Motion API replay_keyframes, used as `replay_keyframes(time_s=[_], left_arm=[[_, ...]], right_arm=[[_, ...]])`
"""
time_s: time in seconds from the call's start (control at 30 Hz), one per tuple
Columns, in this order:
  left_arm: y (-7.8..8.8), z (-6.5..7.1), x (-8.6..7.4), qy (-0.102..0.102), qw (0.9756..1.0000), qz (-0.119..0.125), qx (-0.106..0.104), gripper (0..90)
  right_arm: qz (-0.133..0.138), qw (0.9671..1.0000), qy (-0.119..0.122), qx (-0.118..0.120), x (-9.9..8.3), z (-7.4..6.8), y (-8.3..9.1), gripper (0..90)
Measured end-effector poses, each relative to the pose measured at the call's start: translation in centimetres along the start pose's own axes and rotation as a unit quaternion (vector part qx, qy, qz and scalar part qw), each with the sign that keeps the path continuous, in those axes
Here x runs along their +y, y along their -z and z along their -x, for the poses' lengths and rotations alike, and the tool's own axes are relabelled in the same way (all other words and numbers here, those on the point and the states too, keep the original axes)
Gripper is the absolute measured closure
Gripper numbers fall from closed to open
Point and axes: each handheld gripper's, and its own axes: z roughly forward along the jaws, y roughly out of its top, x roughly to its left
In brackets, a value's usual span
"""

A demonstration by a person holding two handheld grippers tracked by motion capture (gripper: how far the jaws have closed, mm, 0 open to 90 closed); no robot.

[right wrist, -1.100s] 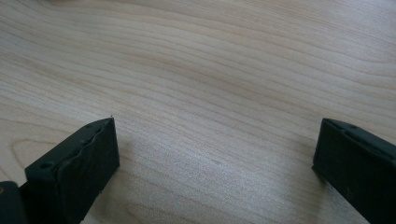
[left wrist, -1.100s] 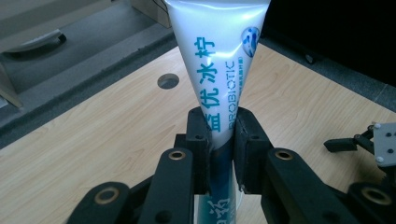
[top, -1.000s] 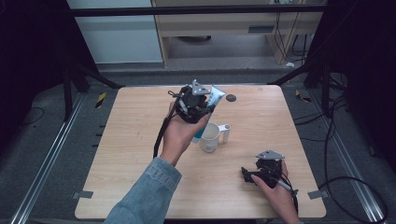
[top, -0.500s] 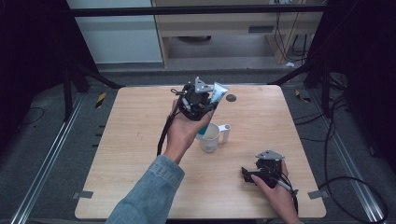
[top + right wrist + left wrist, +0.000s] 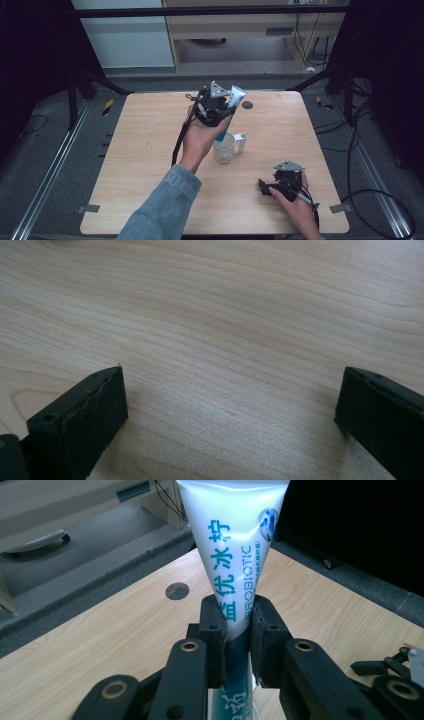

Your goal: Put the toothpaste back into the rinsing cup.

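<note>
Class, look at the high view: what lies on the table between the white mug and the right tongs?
Bare light wooden tabletop separates the white ceramic mug from the black right tongs.

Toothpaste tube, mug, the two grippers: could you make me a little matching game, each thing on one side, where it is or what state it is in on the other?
Things:
1. toothpaste tube
2. mug
3. right gripper
4. left gripper

Places or states:
A. stands on the table, white, handle to one side
B. jaws wide apart, nothing between them, low over the wood
C. clamped between two black jaws, flat end up
D. raised above the mug, jaws shut on something

Pairs: 1-C, 2-A, 3-B, 4-D
</note>
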Motion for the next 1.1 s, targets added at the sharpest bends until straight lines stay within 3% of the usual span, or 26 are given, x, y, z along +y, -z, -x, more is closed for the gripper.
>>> replay_keyframes(time_s=[0.33, 0.53, 1.1], left_arm=[[-0.38, -0.16, -0.01, 0.006, 0.9997, 0.022, 0.000, 77.6], [-0.26, -0.14, -0.16, 0.011, 0.9988, 0.048, -0.001, 77.7], [-0.78, 0.53, -0.93, 0.012, 0.9968, 0.079, -0.005, 77.7]], right_arm=[[0.000, 1.0000, 0.000, 0.000, 0.00, 0.00, -0.01, 0.4], [0.000, 1.0000, -0.001, 0.001, 0.00, -0.02, 0.00, 0.4], [0.001, 1.0000, 0.000, 0.000, 0.00, 0.00, -0.01, 0.4]])
